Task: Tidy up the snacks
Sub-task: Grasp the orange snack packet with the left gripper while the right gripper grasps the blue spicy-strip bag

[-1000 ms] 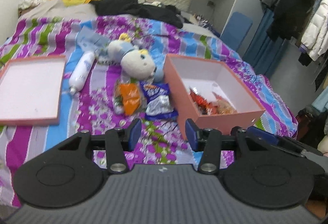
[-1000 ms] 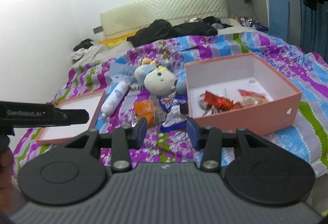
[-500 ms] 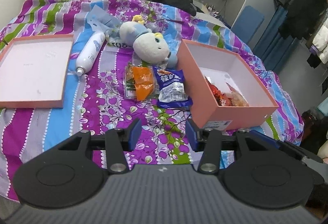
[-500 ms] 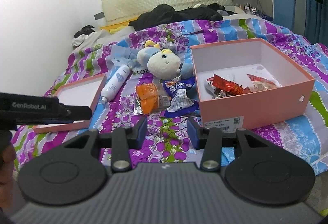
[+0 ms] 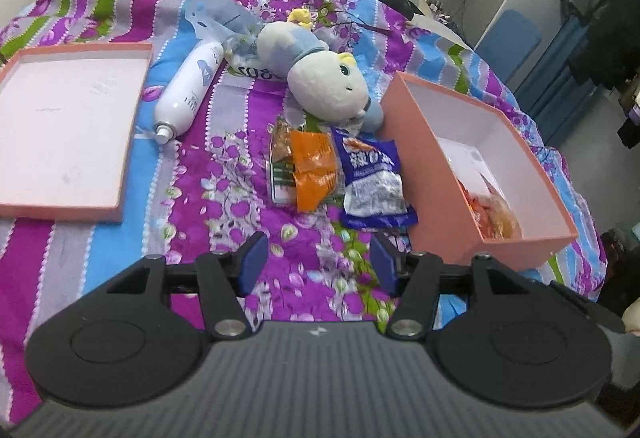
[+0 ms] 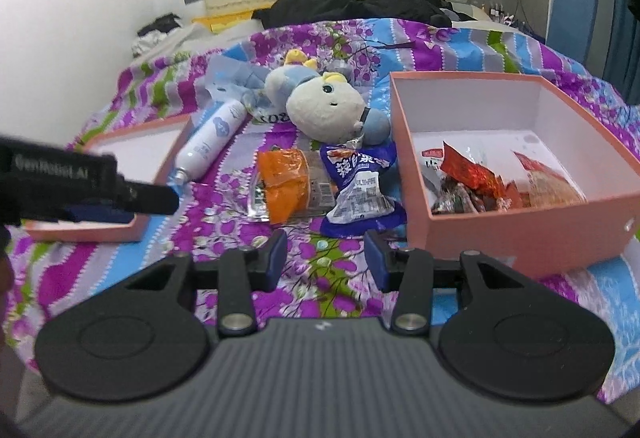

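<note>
Now left gripper [image 5: 318,266] above bedspread [image 5: 224,173], jaws opening, nothing between them. Right gripper [image 6: 325,258] partly open, empty. Orange snack packet [image 5: 312,167] and purple snack packet [image 5: 370,173] side by side on bed, just beyond both grippers, left of pink box [image 5: 420,141]. Box holds red snack packets [image 6: 472,179]. Plush toy [image 5: 320,77] farther back; white bottle [image 5: 188,89] and box lid [image 5: 120,177] at left.

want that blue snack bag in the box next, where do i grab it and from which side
Probably the near crimped end of the blue snack bag, coming from above and the front with the left gripper, whose jaws are opening with nothing between them. The bag lies flat on the bedspread, its near end free, while the orange snack bag crowds one side and the pink box the other.
</note>
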The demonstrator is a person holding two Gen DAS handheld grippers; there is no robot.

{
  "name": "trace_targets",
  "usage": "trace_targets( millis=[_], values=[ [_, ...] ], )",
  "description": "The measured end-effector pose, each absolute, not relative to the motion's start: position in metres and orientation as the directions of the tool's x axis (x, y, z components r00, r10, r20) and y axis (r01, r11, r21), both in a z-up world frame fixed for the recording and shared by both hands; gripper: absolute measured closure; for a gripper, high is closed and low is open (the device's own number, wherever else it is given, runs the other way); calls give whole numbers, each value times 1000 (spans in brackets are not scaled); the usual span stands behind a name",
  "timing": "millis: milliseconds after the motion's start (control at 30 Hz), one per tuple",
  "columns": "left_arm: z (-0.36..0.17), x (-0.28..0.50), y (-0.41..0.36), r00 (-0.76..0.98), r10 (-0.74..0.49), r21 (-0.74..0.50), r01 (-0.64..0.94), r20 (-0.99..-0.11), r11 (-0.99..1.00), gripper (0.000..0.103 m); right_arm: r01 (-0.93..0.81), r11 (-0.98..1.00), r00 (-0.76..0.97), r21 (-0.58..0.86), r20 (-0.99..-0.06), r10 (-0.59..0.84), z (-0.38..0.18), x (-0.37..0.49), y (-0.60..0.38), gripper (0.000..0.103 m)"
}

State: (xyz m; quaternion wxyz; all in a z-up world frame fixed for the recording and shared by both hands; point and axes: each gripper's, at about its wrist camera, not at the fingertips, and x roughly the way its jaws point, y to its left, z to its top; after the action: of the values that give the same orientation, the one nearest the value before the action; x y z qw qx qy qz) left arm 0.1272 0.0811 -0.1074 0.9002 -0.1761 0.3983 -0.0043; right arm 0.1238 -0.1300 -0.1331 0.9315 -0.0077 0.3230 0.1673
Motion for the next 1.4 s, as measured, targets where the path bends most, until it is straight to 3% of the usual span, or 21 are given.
trace_targets(
  millis=[100, 167, 533, 667, 900, 1300, 1400],
  values=[
    [-118, 157, 92, 679, -173, -351, -132, -714, 927, 41, -307, 950, 741, 54, -613, 274, -142, 145, -115, 52],
    [-125, 174, 97, 673, -190, -367, -129, -714, 921, 41, -308, 951, 740, 28, -621, 258, -148, 159, -105, 40],
    [-167, 270, 105, 576, -298, -344, 31, -761, 939, 40, -297, 943, 750, -147, -647, 136, -186, 224, -62, 40],
    [-181, 297, 109, 543, -318, -352, 43, -777, 935, 31, -290, 937, 748, -197, -656, 94, -196, 245, -55, 40],
    [-192, 332, 110, 537, -384, -414, 70, -751, 908, 28, -317, 895, 762, -313, -646, 44, -216, 264, -46, 40],
    [-209, 362, 86, 502, -316, -304, 108, -805, 947, 30, -345, 850, 748, -399, -664, -8, -241, 280, -37, 39],
    [-216, 363, 83, 492, -298, -283, 107, -818, 953, 40, -352, 848, 743, -396, -669, -5, -244, 283, -36, 38]
  ],
)
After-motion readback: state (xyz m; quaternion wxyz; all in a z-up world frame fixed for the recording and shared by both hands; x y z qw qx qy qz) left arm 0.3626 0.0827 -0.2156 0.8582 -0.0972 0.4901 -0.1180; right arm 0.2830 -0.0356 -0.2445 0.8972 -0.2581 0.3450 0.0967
